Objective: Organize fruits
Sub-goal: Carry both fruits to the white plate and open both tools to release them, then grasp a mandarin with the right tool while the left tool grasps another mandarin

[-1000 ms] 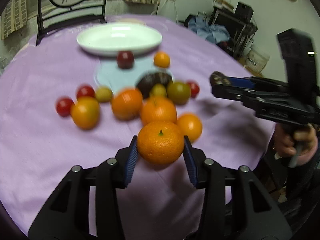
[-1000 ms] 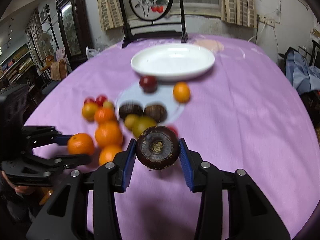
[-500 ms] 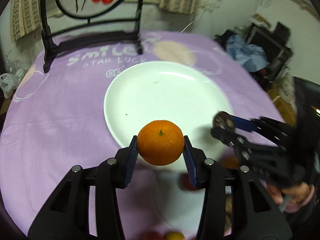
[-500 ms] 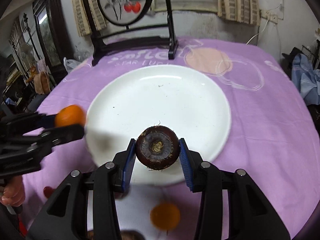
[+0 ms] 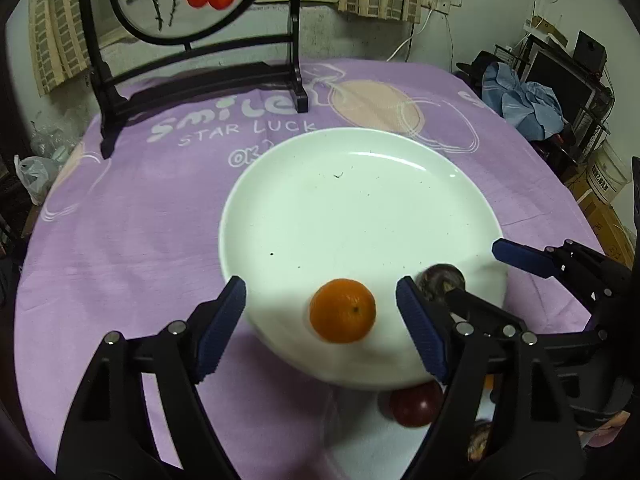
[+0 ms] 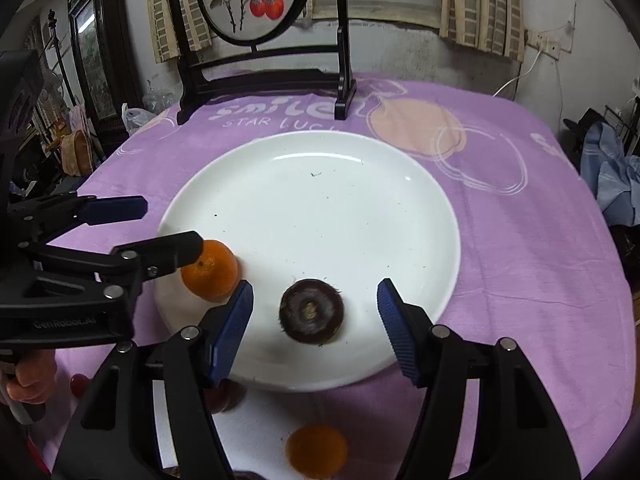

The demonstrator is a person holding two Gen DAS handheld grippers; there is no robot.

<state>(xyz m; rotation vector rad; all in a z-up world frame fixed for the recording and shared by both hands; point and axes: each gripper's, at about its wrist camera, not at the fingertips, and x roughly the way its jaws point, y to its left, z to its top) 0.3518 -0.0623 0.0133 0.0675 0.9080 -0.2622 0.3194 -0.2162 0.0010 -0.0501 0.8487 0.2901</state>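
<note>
A white plate (image 5: 360, 200) lies on the purple tablecloth; it also shows in the right wrist view (image 6: 320, 208). An orange mandarin (image 5: 343, 311) sits on the plate's near edge between the spread jaws of my left gripper (image 5: 320, 320), which is open. A dark brown round fruit (image 6: 311, 311) lies on the plate between the spread jaws of my right gripper (image 6: 314, 324), also open. The mandarin (image 6: 210, 268) and the left gripper (image 6: 156, 224) show at the left of the right wrist view. The brown fruit (image 5: 442, 278) is partly hidden in the left wrist view.
A black wooden stand with a round painted screen (image 5: 200, 72) stands at the table's far side. A dark red fruit (image 5: 416, 402) and an orange (image 6: 316, 452) lie on a pale mat just short of the plate. Clutter and clothes (image 5: 520, 104) sit beyond the right table edge.
Both grippers have opened. The mandarin and the brown fruit have left the jaws and now rest on the plate's near part. Both grippers stay over the plate's near rim.
</note>
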